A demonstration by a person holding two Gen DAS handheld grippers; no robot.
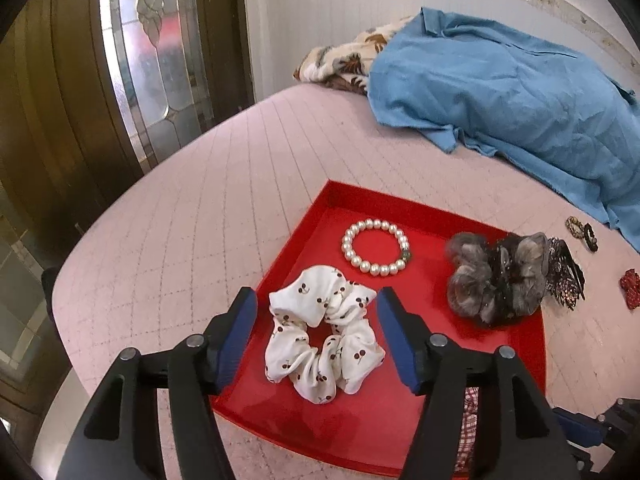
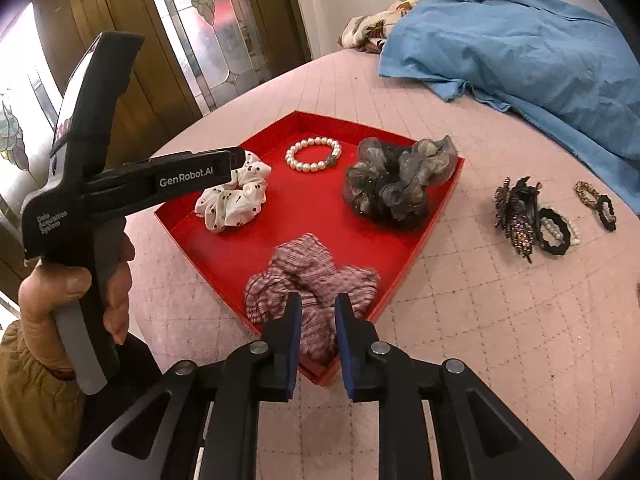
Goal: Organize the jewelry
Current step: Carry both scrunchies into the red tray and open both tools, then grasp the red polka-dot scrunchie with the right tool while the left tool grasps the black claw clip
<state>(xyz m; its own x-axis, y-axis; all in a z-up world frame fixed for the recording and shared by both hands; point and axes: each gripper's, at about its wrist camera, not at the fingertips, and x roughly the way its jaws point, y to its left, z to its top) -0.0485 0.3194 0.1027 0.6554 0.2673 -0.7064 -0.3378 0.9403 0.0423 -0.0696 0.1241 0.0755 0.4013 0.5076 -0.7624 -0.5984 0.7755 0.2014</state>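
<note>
While soft crinkled scrunchies (image 2: 312,276) fill the red tray (image 2: 400,248), round pearls (image 2: 313,155) gleam.

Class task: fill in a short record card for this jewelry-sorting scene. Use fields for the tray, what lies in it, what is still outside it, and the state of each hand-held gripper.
Tray: red tray on pink quilted surface
In tray: pearl bracelet, white cherry-print scrunchie, grey scrunchie, pink plaid scrunchie
Outside tray: jewelled hair clips, black hair ties
Left hand-held gripper: open, around white scrunchie
Right hand-held gripper: closed on the pink plaid scrunchie
</note>
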